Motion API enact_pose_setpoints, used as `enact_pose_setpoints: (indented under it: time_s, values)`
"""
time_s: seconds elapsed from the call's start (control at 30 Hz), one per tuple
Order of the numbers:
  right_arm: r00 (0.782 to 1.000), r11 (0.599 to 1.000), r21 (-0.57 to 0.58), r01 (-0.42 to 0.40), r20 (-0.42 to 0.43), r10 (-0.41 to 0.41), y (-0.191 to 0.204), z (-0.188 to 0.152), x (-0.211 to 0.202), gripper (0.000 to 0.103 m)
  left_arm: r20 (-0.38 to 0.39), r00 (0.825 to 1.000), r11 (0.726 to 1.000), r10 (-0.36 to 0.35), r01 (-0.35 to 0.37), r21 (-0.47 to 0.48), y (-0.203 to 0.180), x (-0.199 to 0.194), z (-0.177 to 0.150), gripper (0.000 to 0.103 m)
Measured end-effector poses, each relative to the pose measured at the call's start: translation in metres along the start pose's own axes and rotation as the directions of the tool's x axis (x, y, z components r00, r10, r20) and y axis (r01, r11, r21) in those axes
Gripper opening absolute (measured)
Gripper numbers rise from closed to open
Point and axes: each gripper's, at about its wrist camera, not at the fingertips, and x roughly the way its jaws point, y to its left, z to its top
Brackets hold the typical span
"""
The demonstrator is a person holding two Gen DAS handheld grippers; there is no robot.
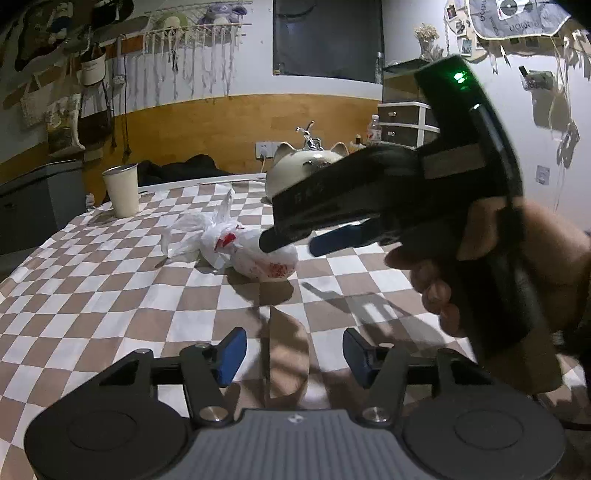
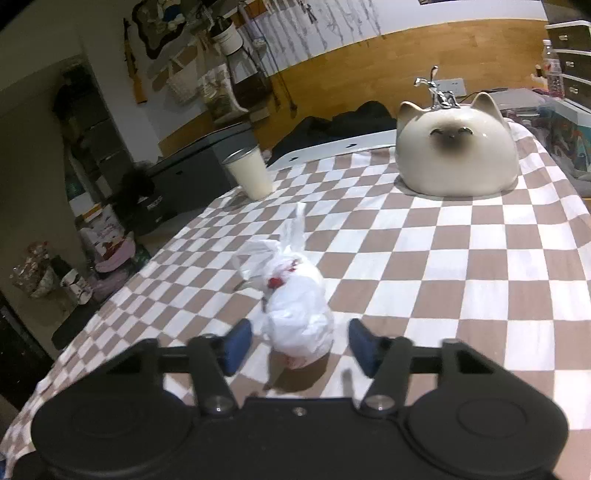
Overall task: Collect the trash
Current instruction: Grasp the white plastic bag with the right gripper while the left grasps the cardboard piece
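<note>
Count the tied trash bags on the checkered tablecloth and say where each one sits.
1. The white tied trash bag lies mid-table on the checkered tablecloth, between the right tool's open fingers, nearer than the cream cup and cat-shaped ceramic. None other shows.

White trash bag point(image 2: 295, 306) with red print, brown-and-white checked tablecloth point(image 2: 461, 277), cream cup point(image 2: 249, 173), blue claw pads point(image 2: 236, 345)

- A lived-in bedroom in a home.
- A brown-and-white checkered cloth point(image 2: 461, 258) covers the worktop across the middle of the frame.
- A cat-shaped ceramic ornament point(image 2: 456, 147) and a cream cup point(image 2: 249, 173) sit toward the top.
- Bags and hats point(image 1: 85, 70) hang on the upper-left wall.
- A small drawer unit point(image 1: 406, 122) and pinned photos point(image 1: 461, 26) fill the upper right.
</note>
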Motion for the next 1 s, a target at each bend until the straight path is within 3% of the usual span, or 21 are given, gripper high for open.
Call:
enact_pose_setpoints:
  time_s: [0.07,0.1,0.27,0.43,0.73,0.93,1.0]
  values:
    - [1.0,1.0,-0.001,0.001,0.001,-0.001,-0.003,-0.003,0.004,0.03,-0.006,1.0,1.0,-0.002,0.002,0.004,-0.001,0.001,0.0,0.057]
    - [1.0,1.0,0.007,-0.003,0.003,0.003,-0.005,-0.003,0.004,0.026,-0.009,1.0,1.0,-0.003,0.003,0.005,-0.001,0.002,0.0,0.057]
    - [0.999,1.0,0.02,-0.009,0.032,0.008,-0.015,-0.006,-0.015,0.018,-0.03,1.0,1.0,-0.007,0.008,0.028,-0.006,0.005,0.0,0.05]
    - [0.997,1.0,0.02,-0.01,0.08,0.008,-0.025,-0.018,-0.055,0.015,-0.037,0.999,0.999,-0.002,0.004,0.053,-0.009,0.006,0.0,0.044]
    - [0.996,1.0,-0.018,-0.009,0.085,0.01,-0.038,-0.063,-0.145,0.015,-0.102,0.994,0.998,0.026,-0.02,0.062,-0.01,0.018,0.0,0.043]
    - [0.997,0.999,-0.041,-0.025,0.076,0.028,-0.035,-0.093,-0.192,0.015,-0.109,0.994,1.0,0.005,-0.002,0.023,-0.004,0.019,0.0,0.043]
    - [0.997,0.999,-0.041,-0.028,0.071,0.031,-0.034,-0.103,-0.202,0.016,-0.109,0.994,1.0,-0.003,0.004,0.011,-0.002,0.02,0.0,0.039]
